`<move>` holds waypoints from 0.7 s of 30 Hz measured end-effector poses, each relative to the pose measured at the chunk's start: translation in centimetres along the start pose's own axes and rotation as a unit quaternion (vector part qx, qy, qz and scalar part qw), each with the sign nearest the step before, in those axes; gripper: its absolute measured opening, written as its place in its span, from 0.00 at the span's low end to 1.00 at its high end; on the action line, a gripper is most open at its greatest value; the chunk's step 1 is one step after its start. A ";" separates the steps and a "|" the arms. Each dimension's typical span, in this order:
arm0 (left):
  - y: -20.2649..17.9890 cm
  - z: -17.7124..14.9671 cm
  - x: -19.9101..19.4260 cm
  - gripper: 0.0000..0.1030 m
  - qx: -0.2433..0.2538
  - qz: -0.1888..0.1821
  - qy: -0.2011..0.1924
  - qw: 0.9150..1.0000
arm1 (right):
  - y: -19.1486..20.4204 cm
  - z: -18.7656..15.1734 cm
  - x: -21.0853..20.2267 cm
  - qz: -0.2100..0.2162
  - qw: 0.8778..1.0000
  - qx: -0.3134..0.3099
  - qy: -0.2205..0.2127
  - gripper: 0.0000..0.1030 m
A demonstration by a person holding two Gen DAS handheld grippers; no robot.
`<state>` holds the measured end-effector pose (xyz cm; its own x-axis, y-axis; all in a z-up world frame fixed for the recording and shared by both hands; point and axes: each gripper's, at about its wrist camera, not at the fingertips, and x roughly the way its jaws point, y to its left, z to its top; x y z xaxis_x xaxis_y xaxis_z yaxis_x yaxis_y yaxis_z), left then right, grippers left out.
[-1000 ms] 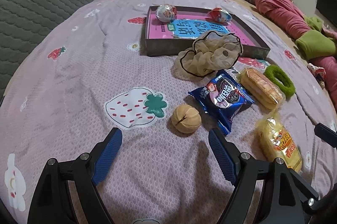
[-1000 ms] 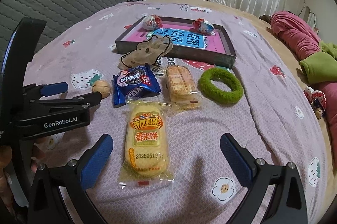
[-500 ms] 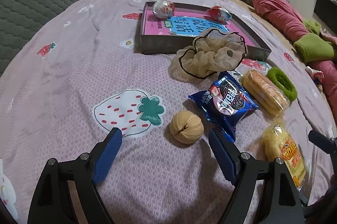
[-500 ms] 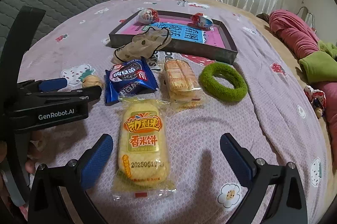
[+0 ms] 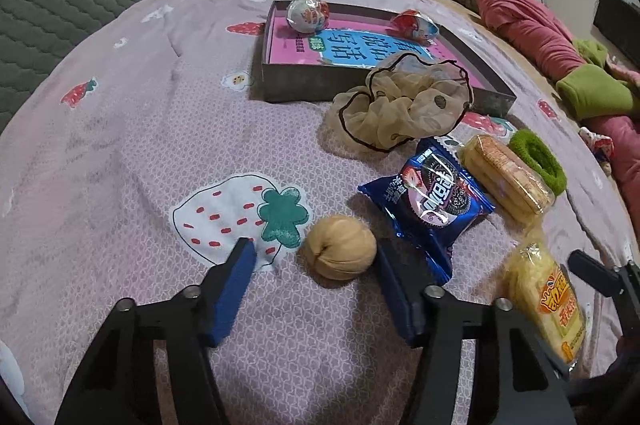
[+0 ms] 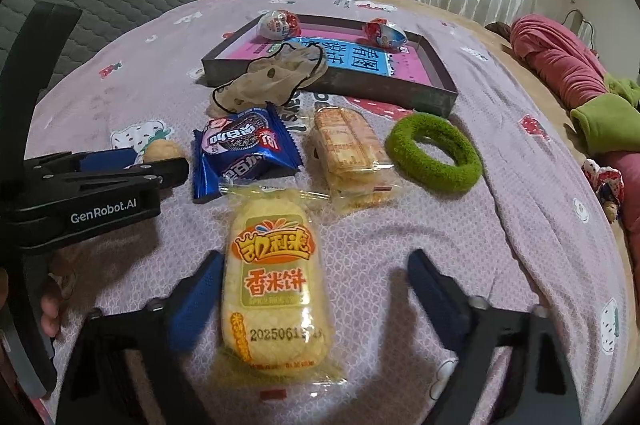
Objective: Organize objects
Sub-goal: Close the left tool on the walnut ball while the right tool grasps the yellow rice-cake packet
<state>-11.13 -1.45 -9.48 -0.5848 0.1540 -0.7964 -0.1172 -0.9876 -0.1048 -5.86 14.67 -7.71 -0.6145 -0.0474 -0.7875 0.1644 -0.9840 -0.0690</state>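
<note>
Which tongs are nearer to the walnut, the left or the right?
Left. The left tongs straddle the walnut, closing around it. The right tongs are apart, closing around the yellow rice cracker pack.

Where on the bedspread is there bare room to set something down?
Free: the stretch left of the grey tray and tan walnut, and right of the green ring scrunchie. Crowded: the snack packets between them, including the blue cookie pack.

Two eggs (image 5: 307, 15), three snack packs (image 6: 276, 273), two scrunchies (image 6: 434, 153), one walnut (image 5: 339, 247).
</note>
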 end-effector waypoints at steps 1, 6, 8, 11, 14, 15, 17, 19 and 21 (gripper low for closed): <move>0.0 0.0 -0.1 0.53 0.001 -0.002 -0.001 1.000 | 0.1 0.0 0.1 0.003 1.000 -0.002 0.001 0.76; -0.5 -0.1 -0.2 0.34 0.007 -0.012 -0.003 1.000 | 0.3 -0.1 -0.2 0.023 1.000 0.001 -0.006 0.48; -0.5 -0.1 -0.2 0.34 0.009 -0.011 -0.002 1.000 | 0.3 -0.1 -0.2 0.037 0.999 0.006 -0.006 0.41; -0.5 -0.2 -0.2 0.34 0.010 -0.011 -0.003 1.000 | 0.2 -0.1 -0.2 0.047 0.999 0.010 -0.005 0.40; -0.5 -0.2 -0.3 0.34 0.009 -0.013 -0.005 1.000 | -0.2 -0.1 -0.3 0.059 0.998 0.019 -0.007 0.39; -0.5 -0.3 -0.4 0.34 0.009 -0.013 -0.006 1.000 | -0.3 -0.1 -0.4 0.063 0.998 0.021 -0.008 0.38; -0.5 -0.2 -0.5 0.34 0.008 -0.012 -0.007 1.000 | -0.5 -0.2 -0.7 0.070 0.997 0.026 -0.012 0.38; -0.6 -0.3 -0.6 0.34 0.009 -0.009 -0.008 1.000 | -0.6 -0.1 -1.1 0.074 0.997 0.027 -0.017 0.38; -0.7 -0.3 -1.0 0.34 0.010 -0.009 -0.011 1.000 | -0.6 -0.1 -1.5 0.078 0.996 0.025 -0.022 0.38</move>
<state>-10.26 -0.90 -8.80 -0.6003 0.1718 -0.7811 -0.1431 -0.9840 -0.1065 -4.95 15.34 -6.58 -0.6176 -0.2058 -0.7591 0.2212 -0.9716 0.0834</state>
